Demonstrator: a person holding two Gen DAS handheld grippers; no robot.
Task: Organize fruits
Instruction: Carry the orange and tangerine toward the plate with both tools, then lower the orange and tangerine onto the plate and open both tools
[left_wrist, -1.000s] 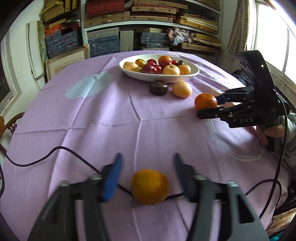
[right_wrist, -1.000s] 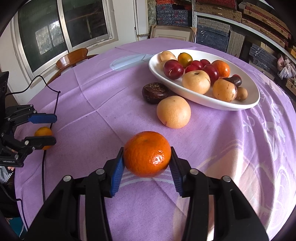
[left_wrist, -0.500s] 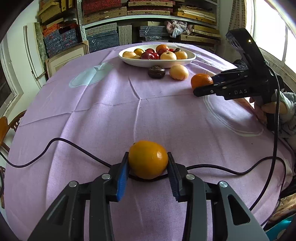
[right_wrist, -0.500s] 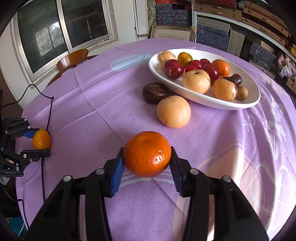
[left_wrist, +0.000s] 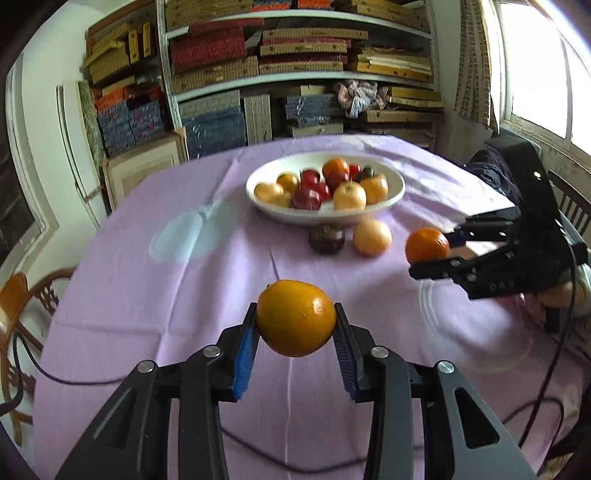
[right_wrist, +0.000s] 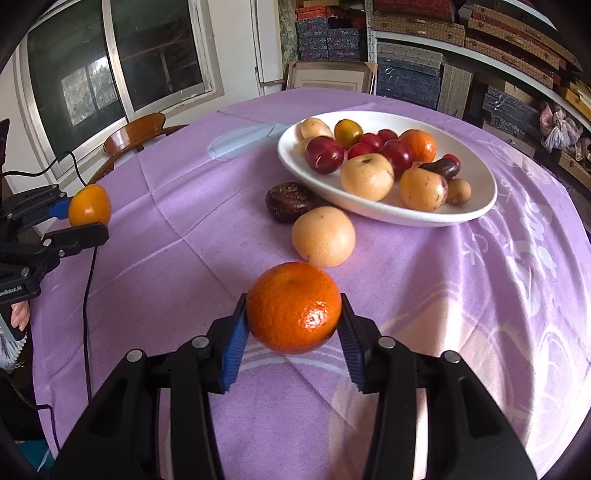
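1. The left tool (left_wrist: 296, 334) is closed on a yellow-orange fruit (left_wrist: 296, 318). Its blue pads press the two sides of the fruit, which hangs above the purple surface (left_wrist: 207, 295), clear of the cloth.
2. The right tool (right_wrist: 293, 325) is closed on a deep orange mandarin (right_wrist: 293, 307) in the same way, also off the cloth.
3. The white bowl (right_wrist: 476, 210) stands at the far side of the surface and is already quite full of plums, pears and other fruit. Just in front of its rim, a pale round fruit (right_wrist: 323, 236) and a dark brown fruit (right_wrist: 290, 202) lie on the cloth.
4. I think the first risk is a slip. Both fruits are round and smooth and are held only at the sides, so a quick swing or a tilt may let one roll out between the pads.
5. The second risk is at the bowl. There is little free place inside, so a fruit released on top of the pile may roll over the low rim.
6. The third risk is that both tools arrive at the bowl together and hit each other, or knock the two loose fruits.
7. A black cable (left_wrist: 546, 369) lies across the near surface and may catch on a tool.
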